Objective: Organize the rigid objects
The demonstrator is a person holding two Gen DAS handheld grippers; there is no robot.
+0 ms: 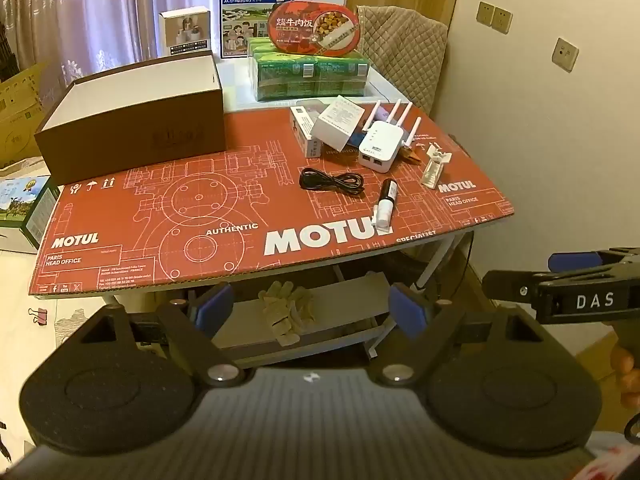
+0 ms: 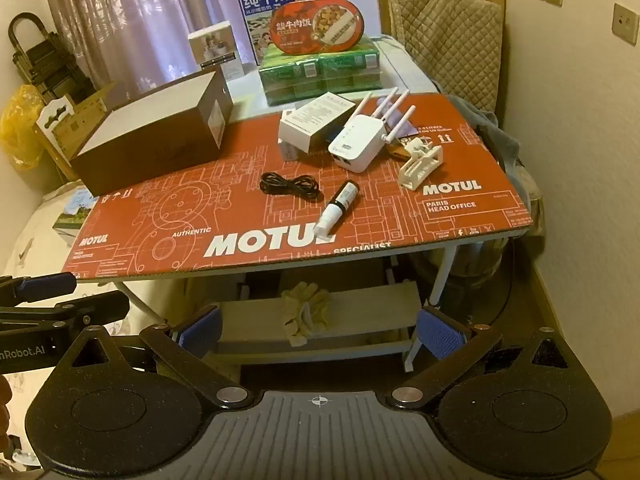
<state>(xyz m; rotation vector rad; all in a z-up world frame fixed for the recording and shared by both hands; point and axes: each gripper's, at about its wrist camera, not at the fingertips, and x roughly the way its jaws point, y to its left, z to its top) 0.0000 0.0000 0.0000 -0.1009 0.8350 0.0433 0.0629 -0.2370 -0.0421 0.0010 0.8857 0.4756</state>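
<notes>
On the red MOTUL mat (image 1: 160, 216) (image 2: 168, 216) lie a white router with four antennas (image 1: 378, 148) (image 2: 358, 148), a coiled black cable (image 1: 332, 182) (image 2: 290, 186), a black-and-white tube (image 1: 385, 204) (image 2: 338, 208), a white plastic clip (image 1: 434, 166) (image 2: 422, 166) and small white boxes (image 1: 334, 126) (image 2: 312, 122). An open brown box (image 1: 132, 120) (image 2: 160, 136) stands at the left. My left gripper (image 1: 312, 310) and right gripper (image 2: 318, 330) are both open and empty, held below the table's front edge.
Green packs (image 1: 312, 76) with a red food tray (image 1: 316, 28) and a milk carton box (image 1: 256, 12) stand at the back. Work gloves (image 1: 286, 308) lie on a lower shelf. A wall is at the right, cardboard boxes on the floor at the left.
</notes>
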